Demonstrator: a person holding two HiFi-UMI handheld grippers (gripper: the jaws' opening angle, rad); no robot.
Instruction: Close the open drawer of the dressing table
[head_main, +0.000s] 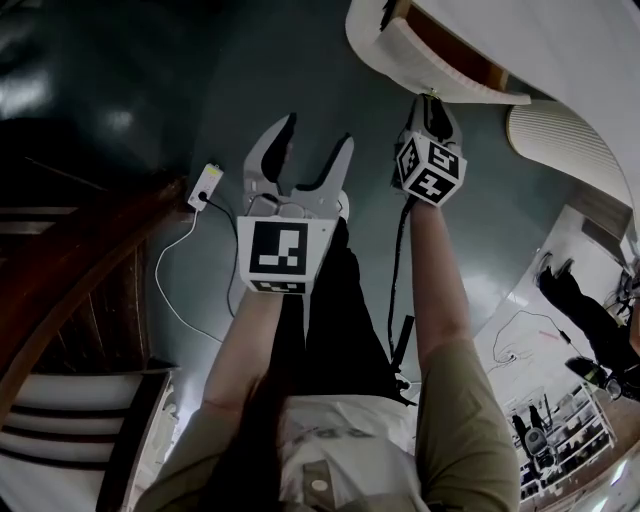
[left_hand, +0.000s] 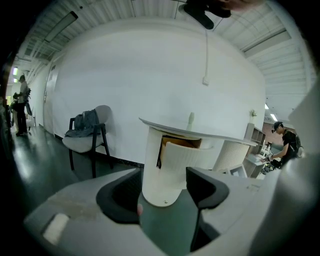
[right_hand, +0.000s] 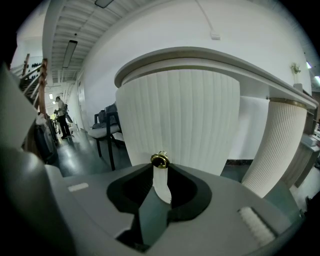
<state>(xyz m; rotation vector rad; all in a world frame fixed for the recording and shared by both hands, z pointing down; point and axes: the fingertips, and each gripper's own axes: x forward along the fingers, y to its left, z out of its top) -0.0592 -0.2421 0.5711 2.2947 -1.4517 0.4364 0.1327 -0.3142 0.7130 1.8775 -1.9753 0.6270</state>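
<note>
The white dressing table (head_main: 570, 50) fills the top right of the head view. Its curved ribbed drawer (head_main: 420, 55) stands pulled out, brown inside. My right gripper (head_main: 432, 100) is at the drawer front. In the right gripper view the jaws (right_hand: 160, 167) stand narrow, shut on the small gold drawer knob (right_hand: 160, 160) on the ribbed front (right_hand: 180, 115). My left gripper (head_main: 318, 132) hangs open over the floor to the left, short of the table. In its own view the left gripper (left_hand: 165, 195) holds nothing, and the open drawer (left_hand: 182, 157) shows ahead on the round pedestal.
A second ribbed pedestal (head_main: 560, 135) stands to the right of the drawer. A power strip (head_main: 205, 185) with a white cable lies on the dark floor at left, beside a wooden staircase (head_main: 70, 270). A chair (left_hand: 85, 135) with clothes stands by the wall. People (left_hand: 285, 140) stand far off.
</note>
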